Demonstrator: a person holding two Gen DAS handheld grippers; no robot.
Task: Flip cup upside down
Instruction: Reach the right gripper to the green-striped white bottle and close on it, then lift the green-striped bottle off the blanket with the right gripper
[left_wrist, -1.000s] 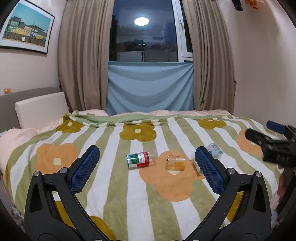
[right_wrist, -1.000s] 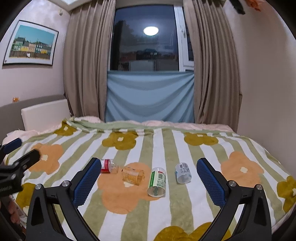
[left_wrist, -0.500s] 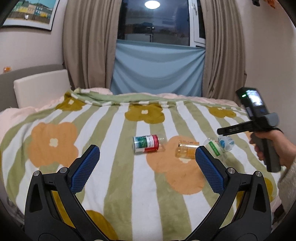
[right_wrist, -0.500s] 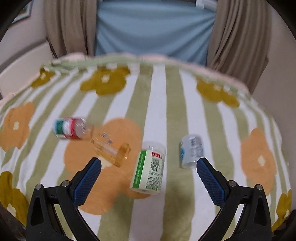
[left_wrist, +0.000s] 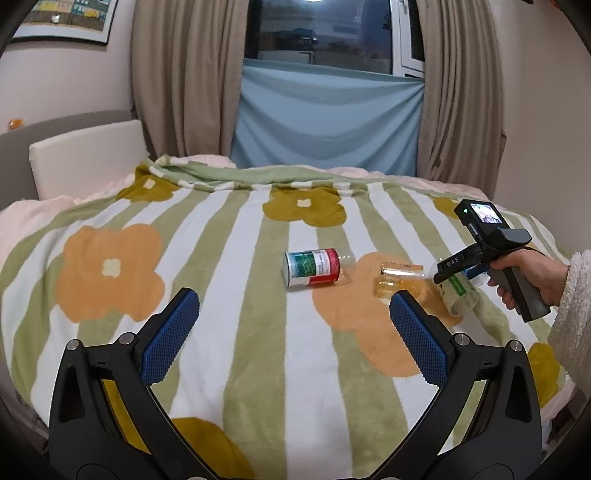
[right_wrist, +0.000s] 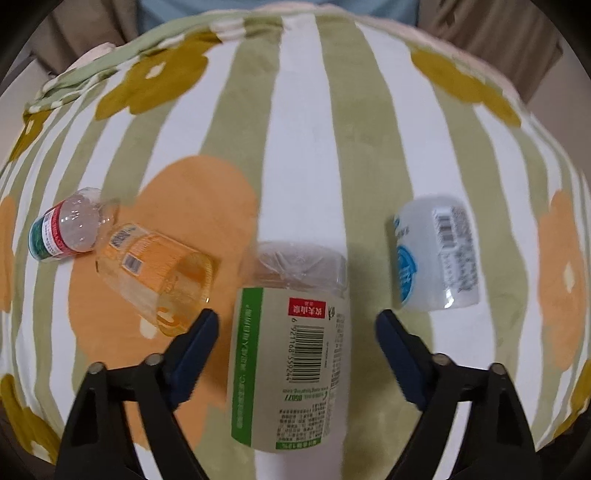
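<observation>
Right claw (right_wrist: 297, 325) over floral blanket (right_wrist: 314, 147)

A home bedroom. A bed fills the near part, spread with a striped flower-print blanket (left_wrist: 229, 295), a white pillow (left_wrist: 88, 162) at the far left. Beyond it, beige curtains (left_wrist: 184, 81) flank a dark window (left_wrist: 317, 33), and a framed picture (left_wrist: 66, 16) hangs on the left wall.

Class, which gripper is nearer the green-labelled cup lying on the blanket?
Right. The right gripper straddles the green-labelled cup, open, not yet gripping. The left gripper hangs back, open, the cup lying beyond its right finger.
</observation>
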